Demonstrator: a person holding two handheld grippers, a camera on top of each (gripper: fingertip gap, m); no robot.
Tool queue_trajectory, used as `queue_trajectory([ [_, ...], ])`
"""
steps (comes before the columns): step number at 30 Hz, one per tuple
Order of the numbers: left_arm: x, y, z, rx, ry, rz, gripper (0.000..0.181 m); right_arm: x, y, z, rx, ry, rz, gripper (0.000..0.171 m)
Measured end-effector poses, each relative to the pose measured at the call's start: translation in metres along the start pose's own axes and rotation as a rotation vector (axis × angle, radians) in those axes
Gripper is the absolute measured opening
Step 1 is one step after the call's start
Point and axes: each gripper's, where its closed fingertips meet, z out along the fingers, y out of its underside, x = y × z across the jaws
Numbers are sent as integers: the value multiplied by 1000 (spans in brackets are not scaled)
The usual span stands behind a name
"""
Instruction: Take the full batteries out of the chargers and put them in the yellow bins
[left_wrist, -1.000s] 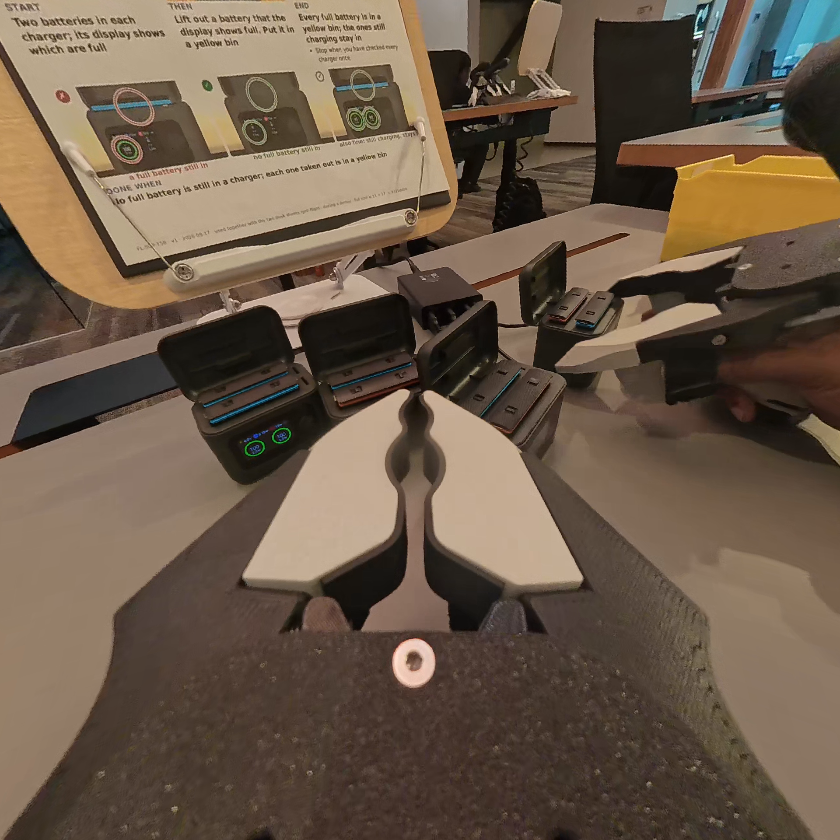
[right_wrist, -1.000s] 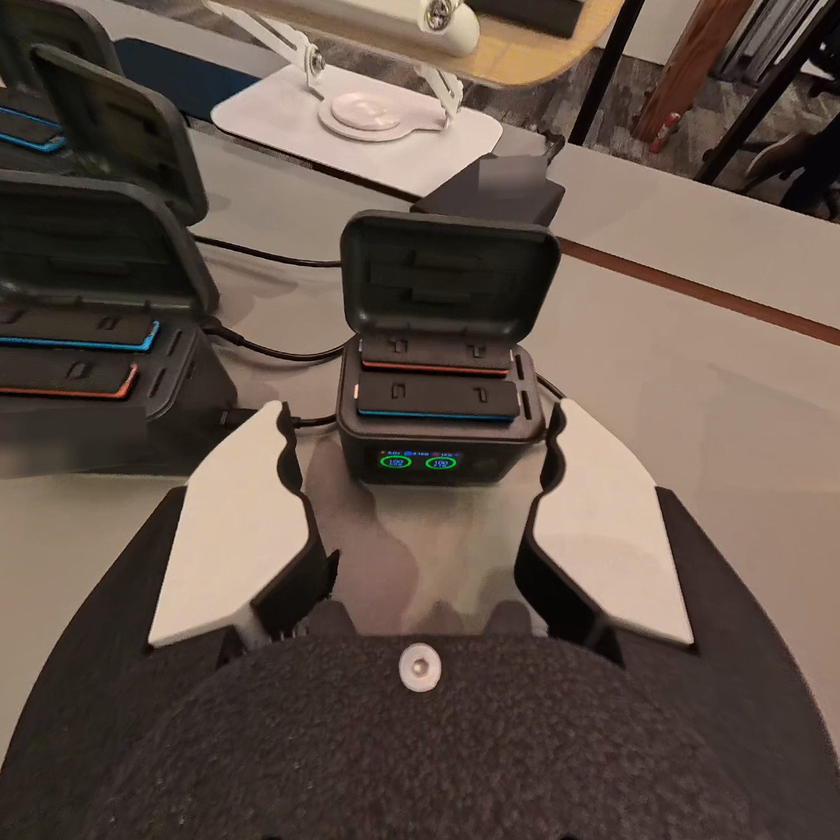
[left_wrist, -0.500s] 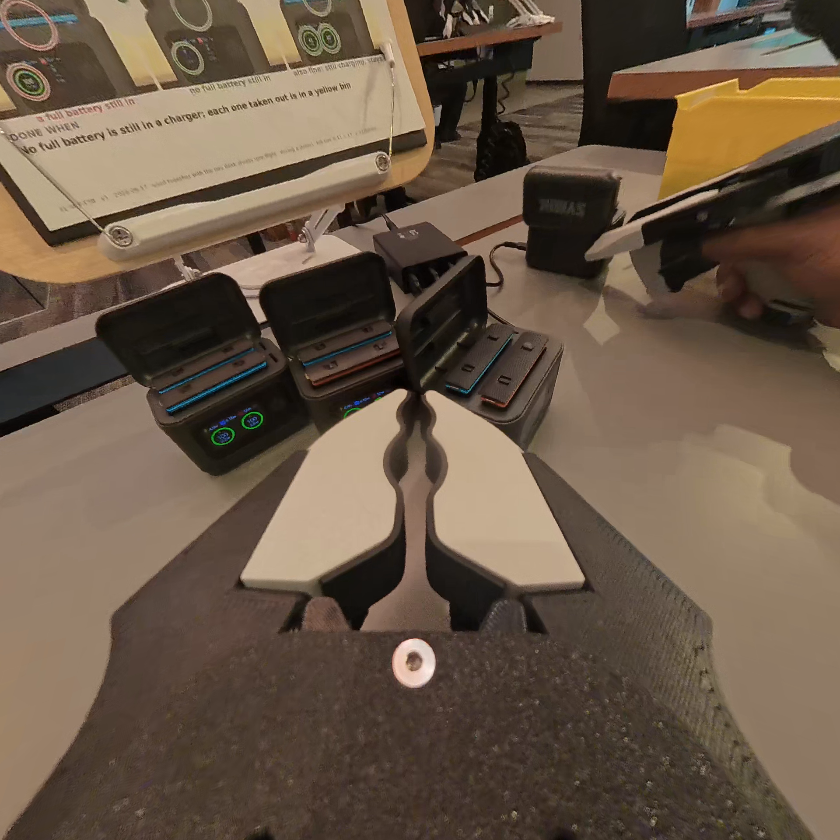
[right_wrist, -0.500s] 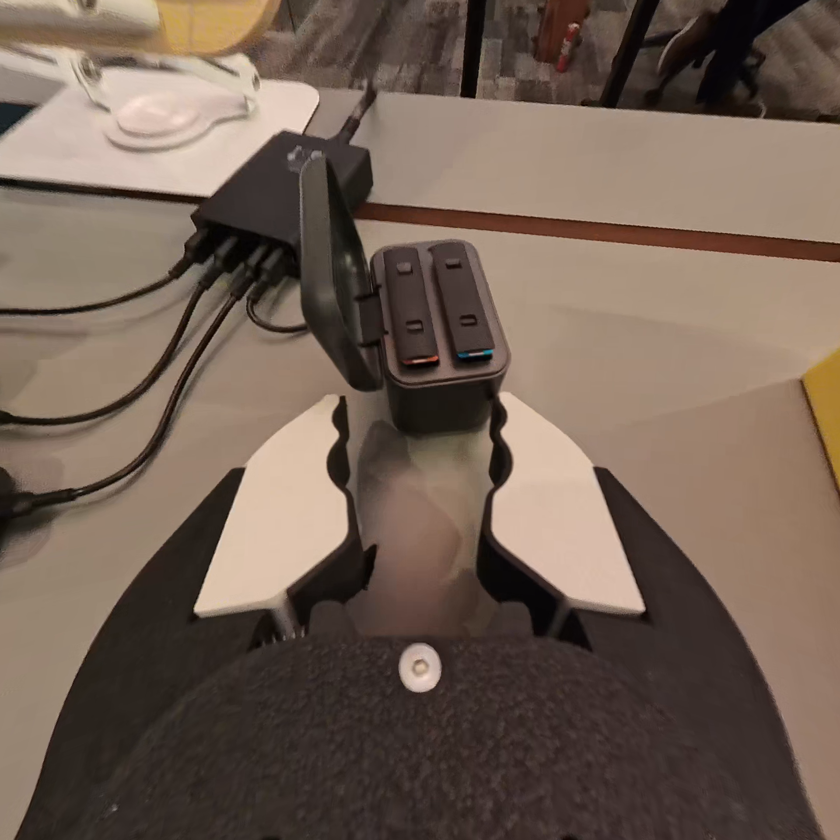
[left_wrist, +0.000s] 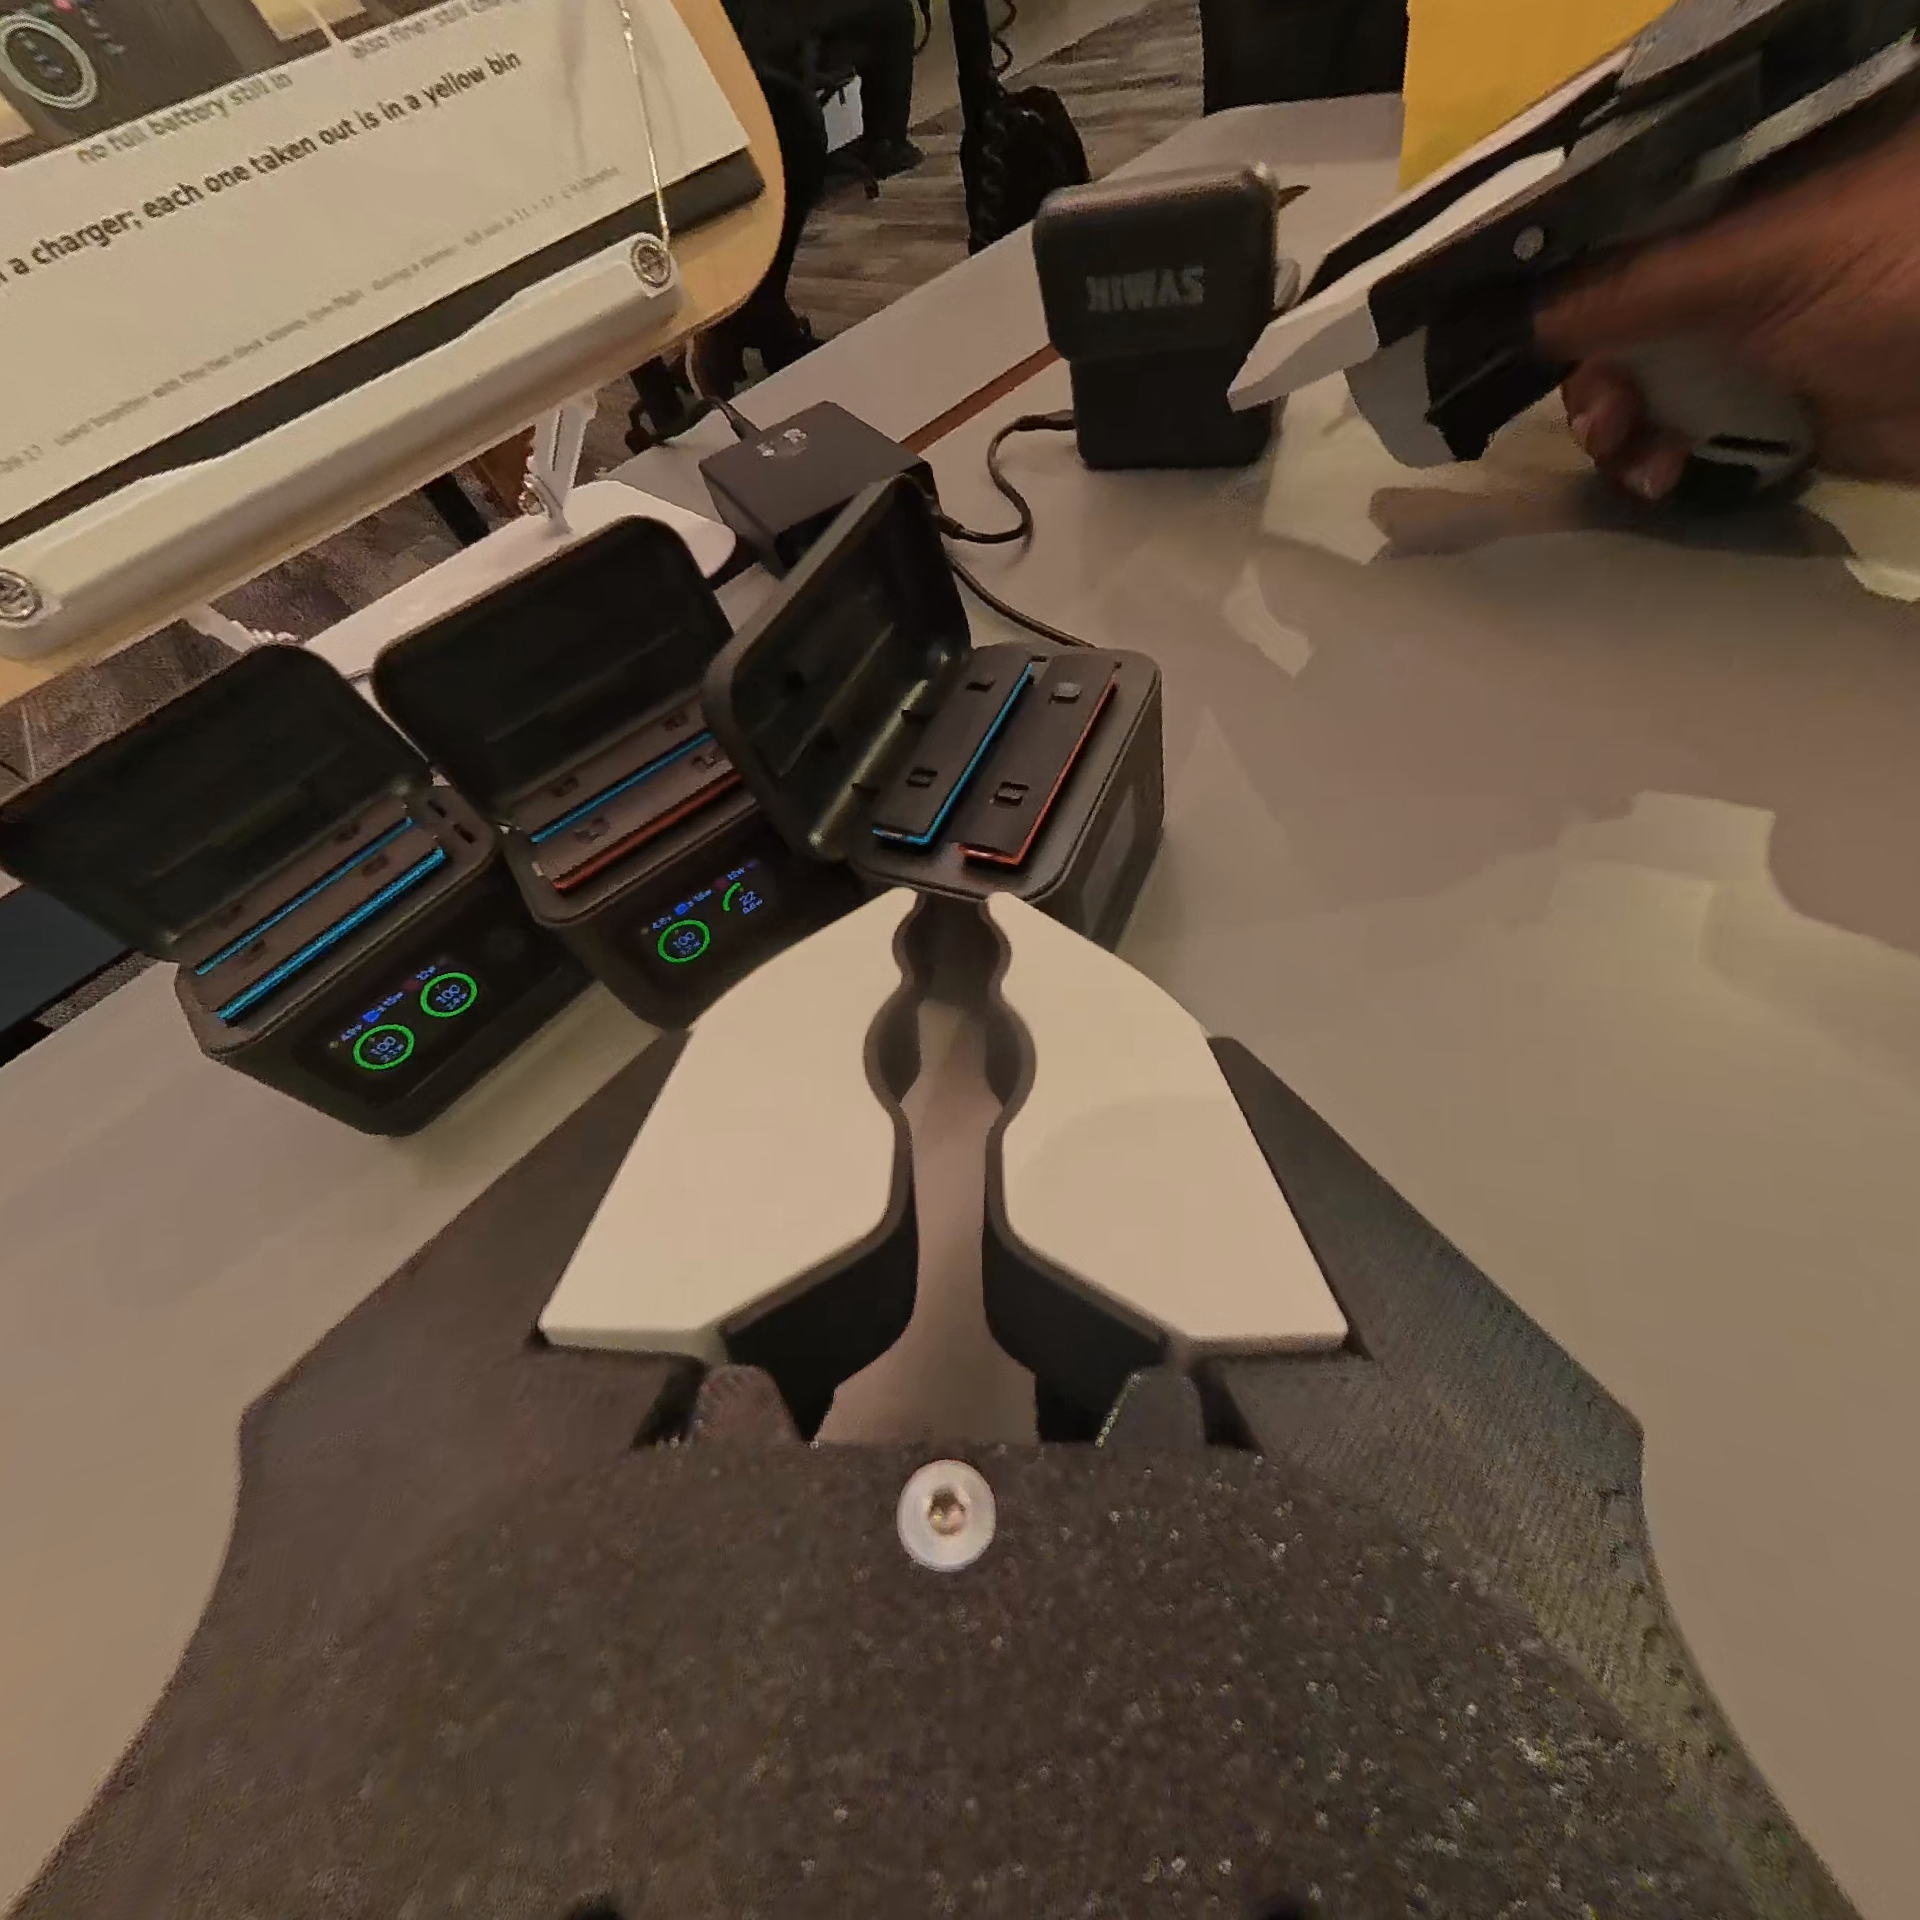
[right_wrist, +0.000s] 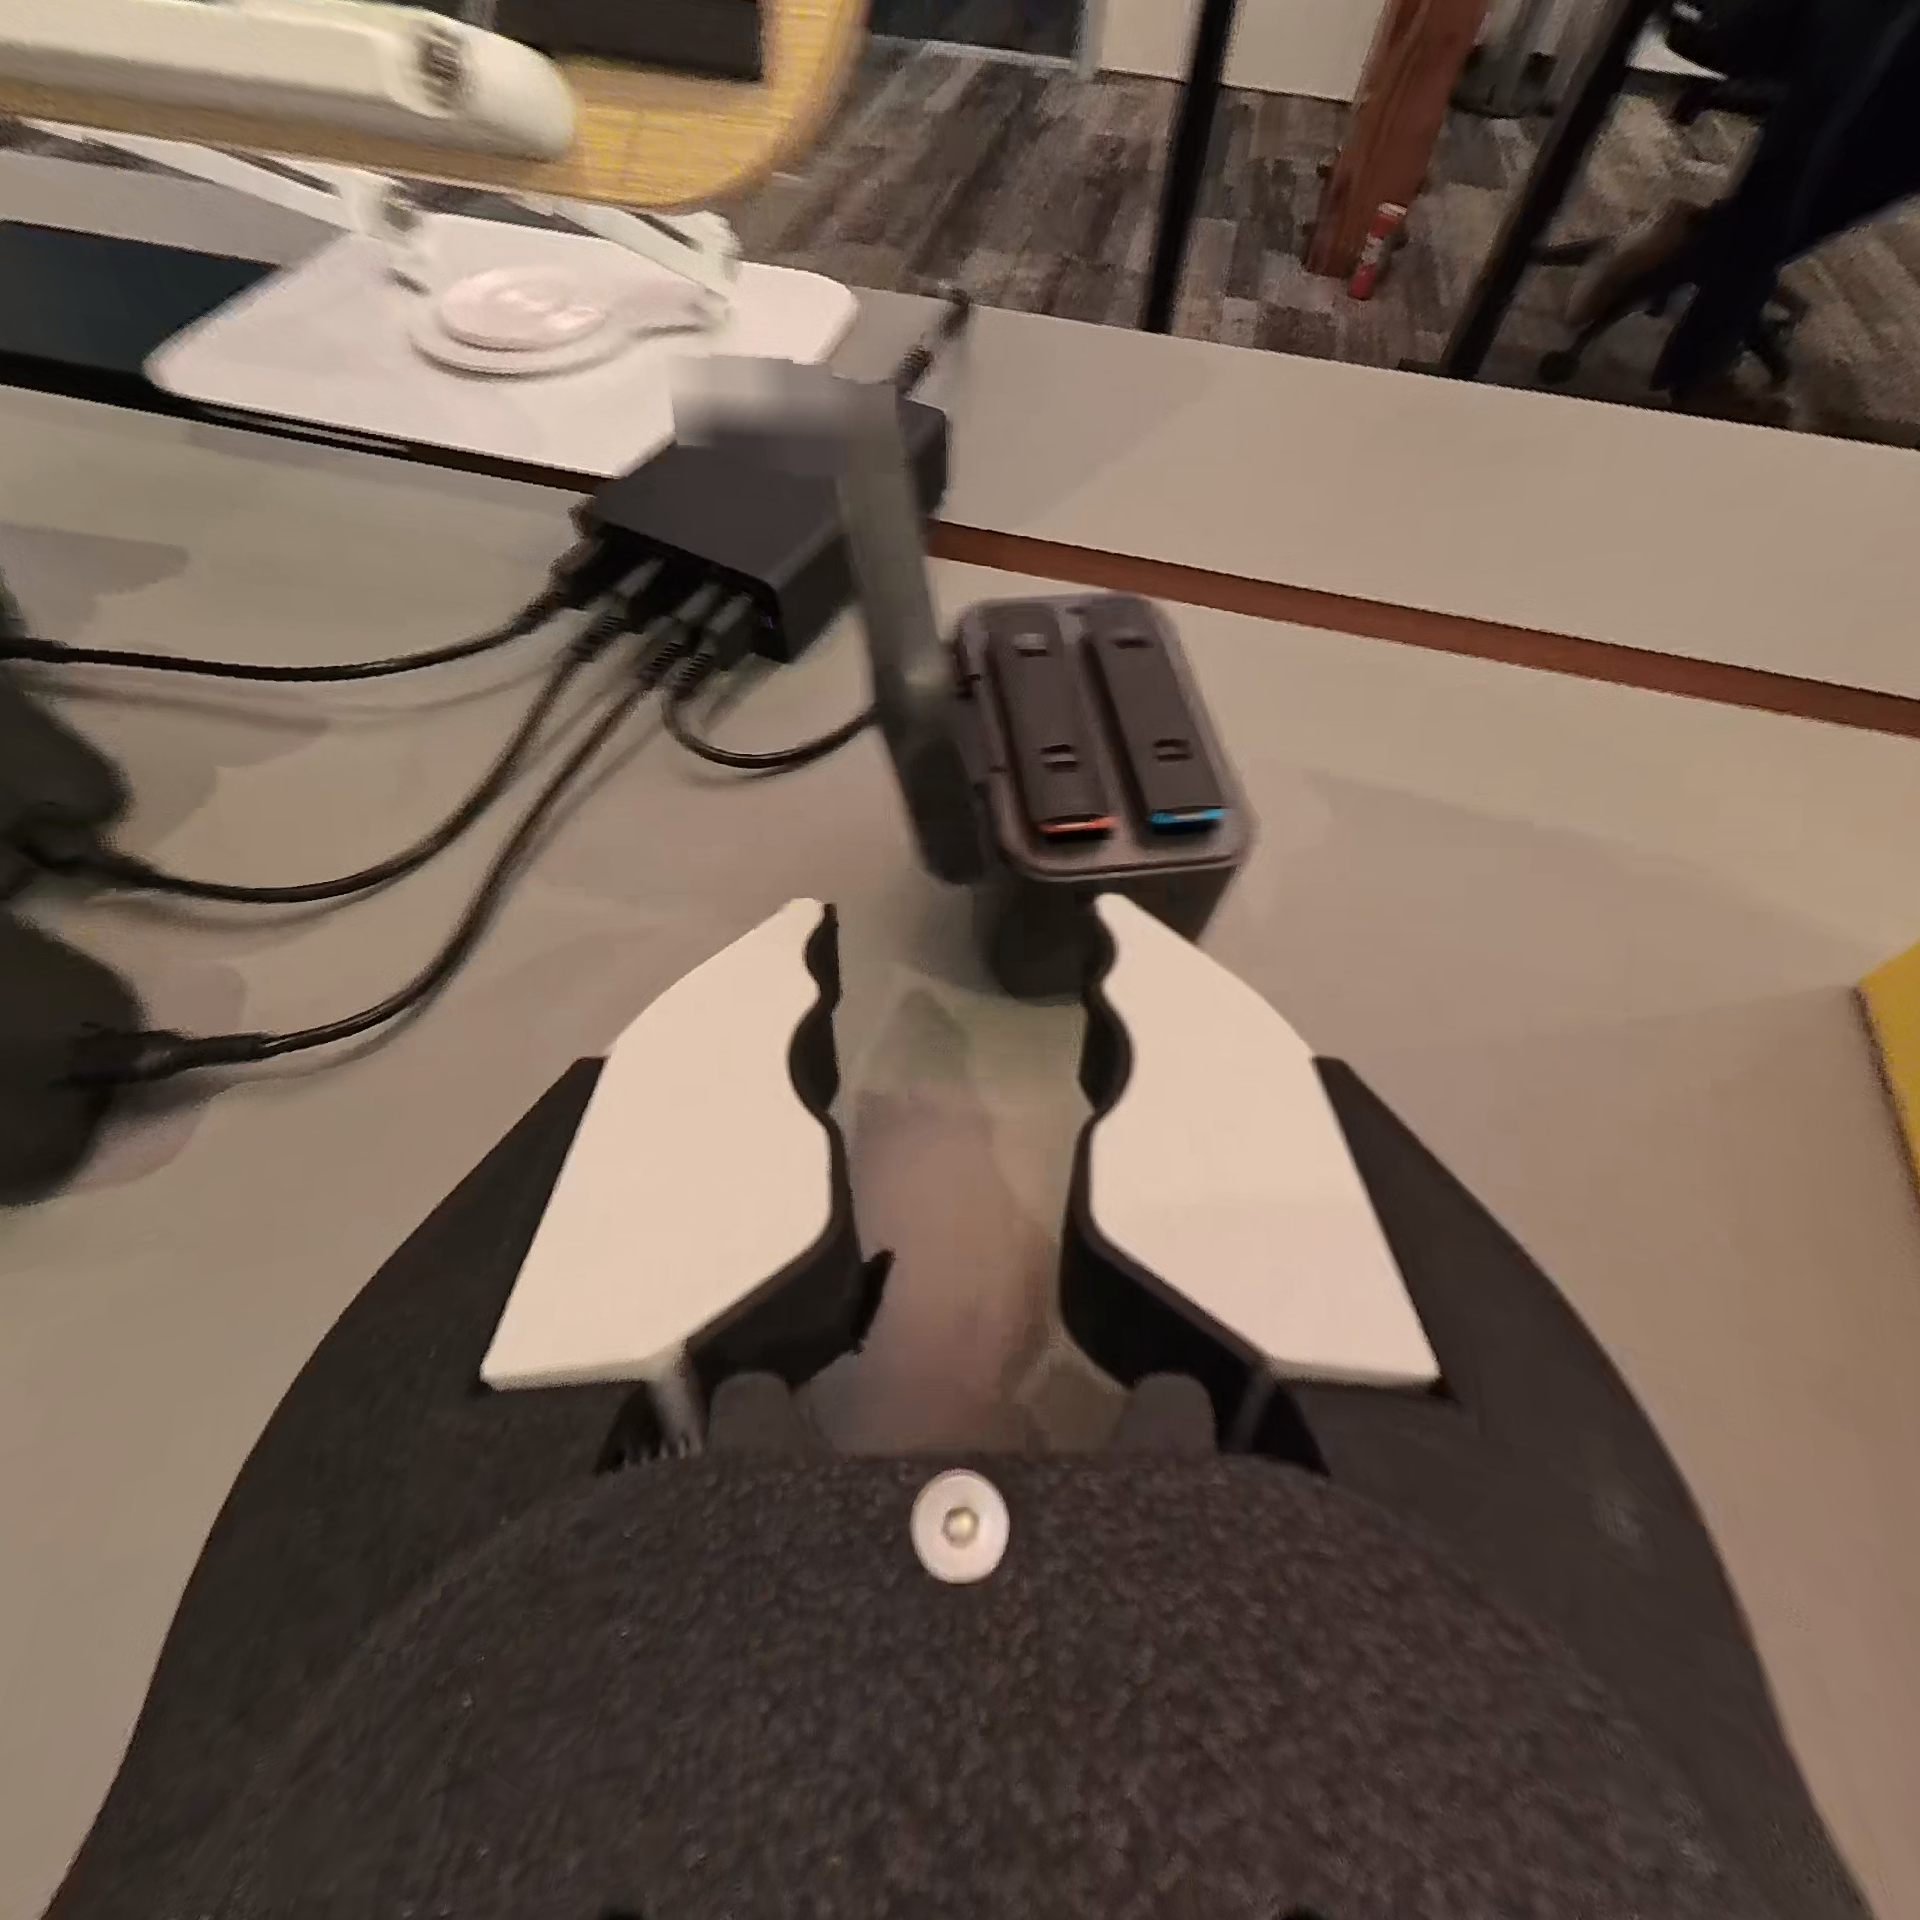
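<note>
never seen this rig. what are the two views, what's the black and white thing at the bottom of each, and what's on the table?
No robot arm here: a person holds a two-finger tool in each hand, and each tool carries a camera looking forward along its fingers. The black body with white fingers at the bottom of each picture is that camera's own tool.

The left wrist view shows the left tool, fingers nearly together and holding nothing. The right tool also appears there at upper right, held by a hand.

The right wrist view shows the right tool, open and empty, facing a lone charger with its lid up and two batteries inside.

On the grey table: three more open chargers in a row, a black power hub with cables, and the edge of a yellow bin.
</note>
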Motion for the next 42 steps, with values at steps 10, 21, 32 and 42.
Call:
queue_trajectory([
  [10, 3, 0, -1, 1, 14, 8, 6, 24, -20, 11, 31, -58, -20, 109],
  [21, 9, 2, 0, -17, 33, 37, 7, 3, 23, 29, -238, -18, -56, 55],
  [32, -5, 0, -4, 10, -16, -39, 6, -49, -23, -31, -107, -28, -186, 91],
  [42, -29, -8, -14, 83, -107, -153, 6, -202, 24, -33, -146, -267, -313, 117],
])
